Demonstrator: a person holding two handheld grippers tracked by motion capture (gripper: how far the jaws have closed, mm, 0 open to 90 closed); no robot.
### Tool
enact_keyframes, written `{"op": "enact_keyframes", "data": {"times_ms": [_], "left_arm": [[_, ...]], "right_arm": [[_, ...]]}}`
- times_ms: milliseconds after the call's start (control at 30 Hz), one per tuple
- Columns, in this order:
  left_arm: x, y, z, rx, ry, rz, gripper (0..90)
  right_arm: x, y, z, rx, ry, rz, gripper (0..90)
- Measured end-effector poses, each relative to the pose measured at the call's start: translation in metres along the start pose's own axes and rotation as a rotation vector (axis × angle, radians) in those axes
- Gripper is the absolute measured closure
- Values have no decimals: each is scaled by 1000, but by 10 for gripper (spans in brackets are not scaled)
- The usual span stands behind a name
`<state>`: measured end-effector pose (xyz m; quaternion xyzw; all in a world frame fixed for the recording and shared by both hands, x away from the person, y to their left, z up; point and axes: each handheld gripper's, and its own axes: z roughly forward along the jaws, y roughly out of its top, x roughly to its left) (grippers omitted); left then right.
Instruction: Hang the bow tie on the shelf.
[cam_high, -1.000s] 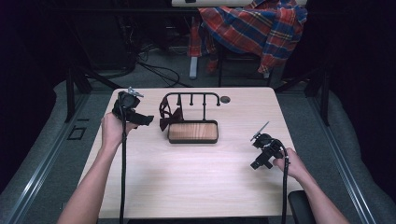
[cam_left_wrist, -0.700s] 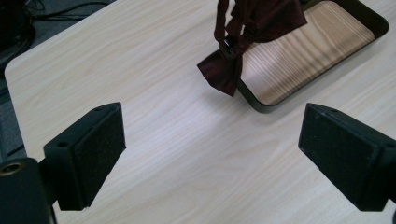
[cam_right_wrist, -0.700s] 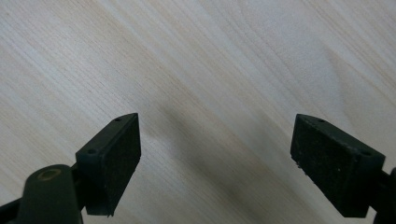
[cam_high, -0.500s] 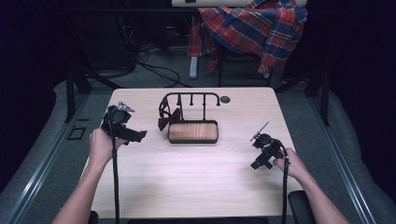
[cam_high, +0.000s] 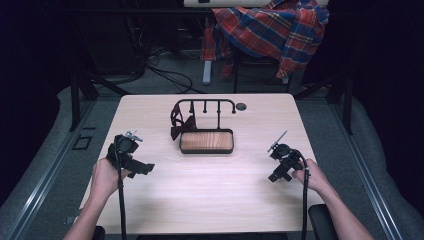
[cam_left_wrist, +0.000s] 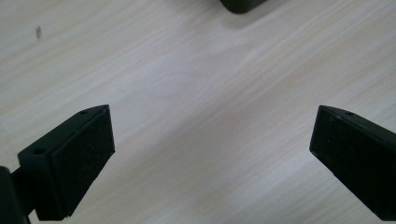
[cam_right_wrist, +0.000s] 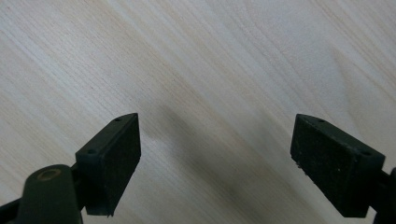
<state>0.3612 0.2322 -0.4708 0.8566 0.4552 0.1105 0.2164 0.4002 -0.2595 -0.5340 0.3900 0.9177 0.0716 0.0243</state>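
A black hook rack (cam_high: 204, 103) rises from a wood-topped base (cam_high: 206, 141) at the table's middle. A dark red bow-like piece (cam_high: 177, 123) hangs at the rack's left end. My left gripper (cam_high: 136, 163) is over the table's left part, nearer the front than the rack. Its jaws have just been opening, and the left gripper (cam_left_wrist: 212, 154) stands open over bare wood with nothing between its pads (cam_left_wrist: 84, 161). A dark corner of the base (cam_left_wrist: 240, 4) shows at the top of that view. My right gripper (cam_high: 280, 167) rests low at the table's right, and the right gripper (cam_right_wrist: 215, 158) is open and empty.
The light wooden table (cam_high: 210, 195) has a small dark round hole (cam_high: 241, 106) beside the rack's right end. Behind the far edge a plaid shirt (cam_high: 272, 30) is draped over a chair, with cables on the floor (cam_high: 165, 75).
My left hand has drawn back from beside the rack toward the table's front left and sunk lower. The right hand has stayed in place.
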Motion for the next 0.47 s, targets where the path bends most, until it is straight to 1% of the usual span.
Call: {"op": "enact_keyframes", "data": {"times_ms": [33,67,100,133,167,233,267,300,333,367,433,467], "left_arm": [[-1,-4,3,0,-7,-8,0],[-1,-10,8,-3,-16,-18,0],[-1,-10,8,-3,-16,-18,0],[0,-16,12,-12,-27,-26,0],[2,-18,14,-12,-28,-19,0],[5,-20,16,-16,-14,-16,0],[8,-21,16,-27,-15,-15,0],[10,-21,16,-44,-19,-23,1],[11,-21,15,-60,-26,-29,1],[12,-21,14,-78,-24,-32,1],[14,-20,12,-111,-18,-33,1],[14,-20,12,-111,-18,-33,1]], "right_arm": [[0,0,1,-3,-1,2,160],[1,-1,2,-19,0,12,160],[3,-1,4,-42,4,37,160],[2,0,2,-18,1,17,160],[2,-1,3,-27,0,18,160],[3,0,2,-34,-2,14,160],[3,0,2,-37,-2,13,160],[3,0,1,-29,-4,5,160],[4,-1,3,-52,-4,25,160],[4,-1,3,-52,-5,26,160],[2,1,0,-11,-10,-7,160],[2,1,-1,-6,-17,-11,160]]}}
